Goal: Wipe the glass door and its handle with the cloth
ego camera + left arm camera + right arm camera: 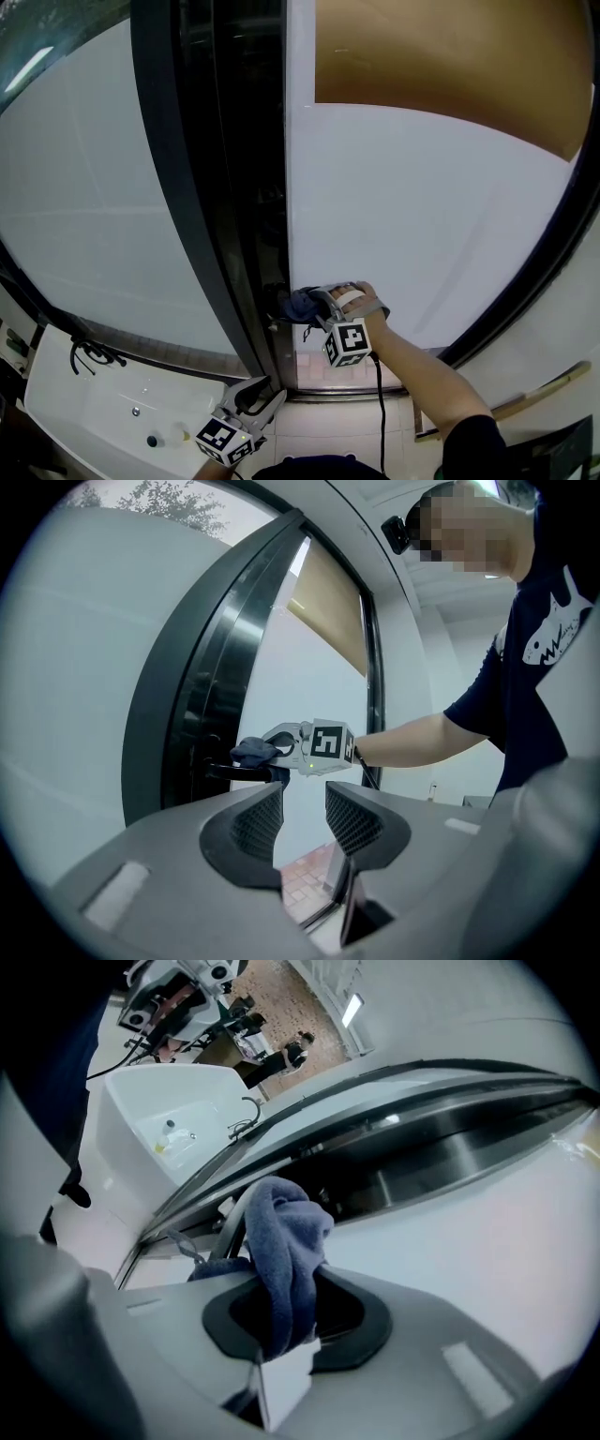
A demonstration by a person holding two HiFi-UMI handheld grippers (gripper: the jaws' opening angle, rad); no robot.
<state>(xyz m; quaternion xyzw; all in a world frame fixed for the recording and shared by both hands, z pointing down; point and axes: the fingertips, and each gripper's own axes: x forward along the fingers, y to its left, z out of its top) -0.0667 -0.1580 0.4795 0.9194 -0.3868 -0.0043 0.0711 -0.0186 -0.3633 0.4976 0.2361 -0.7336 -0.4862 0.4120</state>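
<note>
The frosted glass door (422, 225) has a dark frame (230, 187) at its left edge. My right gripper (314, 302) is shut on a blue cloth (298, 305) and presses it onto the black door handle (220, 772) by the frame. In the right gripper view the blue cloth (286, 1251) bunches between the jaws against the handle (225, 1232). From the left gripper view, the cloth (253, 752) sits on top of the handle. My left gripper (255, 401) hangs low, away from the door, open and holding nothing.
A white basin (112, 412) with a tap lies at the lower left. A second frosted pane (84, 187) is left of the frame. A cable (380, 394) hangs from my right gripper. A tan blind (450, 56) covers the door's top.
</note>
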